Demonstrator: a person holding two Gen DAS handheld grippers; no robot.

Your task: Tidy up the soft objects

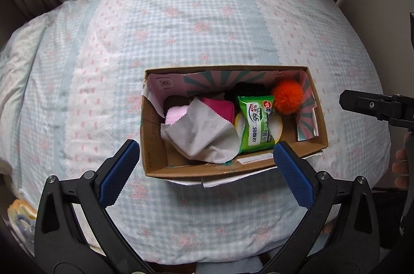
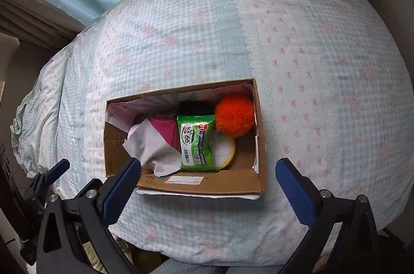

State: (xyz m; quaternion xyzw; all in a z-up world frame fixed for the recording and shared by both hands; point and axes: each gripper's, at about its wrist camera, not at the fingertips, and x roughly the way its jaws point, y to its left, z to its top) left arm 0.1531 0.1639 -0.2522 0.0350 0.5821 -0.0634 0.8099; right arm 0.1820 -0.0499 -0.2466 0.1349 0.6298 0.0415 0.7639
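Both jaws spread and empty: my left gripper (image 1: 205, 157) and right gripper (image 2: 208, 172) hover before the cardboard box (image 1: 319, 119) on the bed (image 1: 181, 23), soft items gathered inside.

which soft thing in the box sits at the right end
The orange pom-pom, round and fluffy, at the cardboard box's right end; the grey cloth lies toward the left.

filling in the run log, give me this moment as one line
left gripper: open, empty | right gripper: open, empty | box: on bed, holds cloth, wipes, pompom
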